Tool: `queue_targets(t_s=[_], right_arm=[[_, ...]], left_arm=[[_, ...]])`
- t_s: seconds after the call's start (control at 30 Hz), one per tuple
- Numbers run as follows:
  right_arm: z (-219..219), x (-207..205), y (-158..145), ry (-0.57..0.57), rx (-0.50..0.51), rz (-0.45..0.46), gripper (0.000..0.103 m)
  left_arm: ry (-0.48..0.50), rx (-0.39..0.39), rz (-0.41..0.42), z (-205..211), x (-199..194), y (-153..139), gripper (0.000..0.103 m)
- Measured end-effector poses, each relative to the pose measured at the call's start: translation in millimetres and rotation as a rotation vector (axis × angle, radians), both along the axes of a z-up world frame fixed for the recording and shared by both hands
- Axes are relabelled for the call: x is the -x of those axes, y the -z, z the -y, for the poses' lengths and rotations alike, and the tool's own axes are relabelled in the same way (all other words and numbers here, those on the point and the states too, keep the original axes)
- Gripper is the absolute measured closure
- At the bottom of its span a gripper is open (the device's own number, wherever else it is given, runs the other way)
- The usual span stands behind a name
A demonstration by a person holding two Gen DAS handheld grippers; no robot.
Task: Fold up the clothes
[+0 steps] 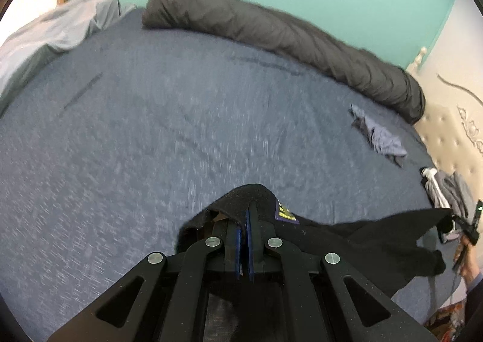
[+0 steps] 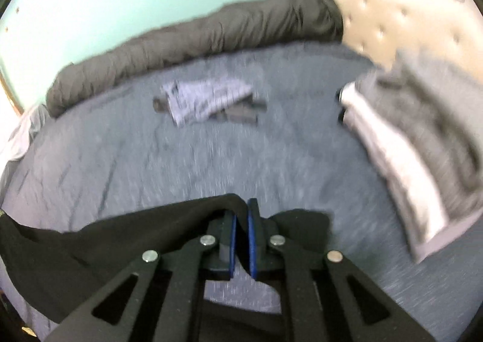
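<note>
A black garment [image 1: 347, 236] is held stretched above the blue bedsheet [image 1: 151, 130], pinched at both ends. In the left wrist view, the left gripper [image 1: 244, 215] is closed tight on a folded black edge draped over its fingertips; a yellow-and-purple label [image 1: 285, 212] is seen at 1 o'clock of the tips, visible in this view only. The cloth is seen trailing off toward 3 o'clock, where the other gripper [image 1: 466, 228] is glimpsed at the frame edge.

In the right wrist view, the right gripper [image 2: 241, 215] is nearly closed, with the black garment [image 2: 90, 239] clamped between the blue pads [image 2: 232, 233] and hanging off toward 9 o'clock; motion blur is heavy.

A rolled dark grey duvet [image 1: 286, 37] is laid along the far bed edge at 12 o'clock. A crumpled grey-blue garment [image 1: 380, 136] is seen at 2 o'clock. A grey-and-white pile [image 2: 416, 142] at 3 o'clock, beside the tufted headboard [image 2: 407, 10], is shown fully only by the right view. A pale pillow [image 1: 51, 37] at 10 o'clock is shown clearly only by the left view.
</note>
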State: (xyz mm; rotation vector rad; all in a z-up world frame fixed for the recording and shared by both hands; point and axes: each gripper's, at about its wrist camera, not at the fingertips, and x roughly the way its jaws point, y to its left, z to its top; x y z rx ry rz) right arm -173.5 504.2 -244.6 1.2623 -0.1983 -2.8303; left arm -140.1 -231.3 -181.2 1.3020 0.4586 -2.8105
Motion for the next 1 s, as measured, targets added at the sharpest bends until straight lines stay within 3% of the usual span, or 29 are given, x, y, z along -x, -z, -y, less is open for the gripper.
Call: queue_targets(t_s=[0.23,0.37,0.43,0.73,0.87,1.0], right_arm=[[-15,5,-98,0.061,0.008,-0.139,0.097],[-18,7,-124,0.069,0.001,-0.186,0.097],[-14,11,-108,0.051,-0.016,-0.133,0.097],[-6,6,46,0.029,-0.035,0.219,0.097],[-13,-4,88,0.019,-0.042,0.296,0.097],[-25,-13,105,-0.006,-0.048,0.362,0.095]], left_arm=[[-0.043,-0.018,-0.086,19,-3,-66,0.100],[-0.020,-0.010,-0.051,21,1,-70,0.100],[-0.005,-0.009,0.017,20,6,-48,0.100],[-0.001,-0.047,0.306,19,22,89,0.100],[-0.016,-0.037,0.354,30,20,119,0.099],[-0.026,-0.047,0.368,40,17,130,0.094]])
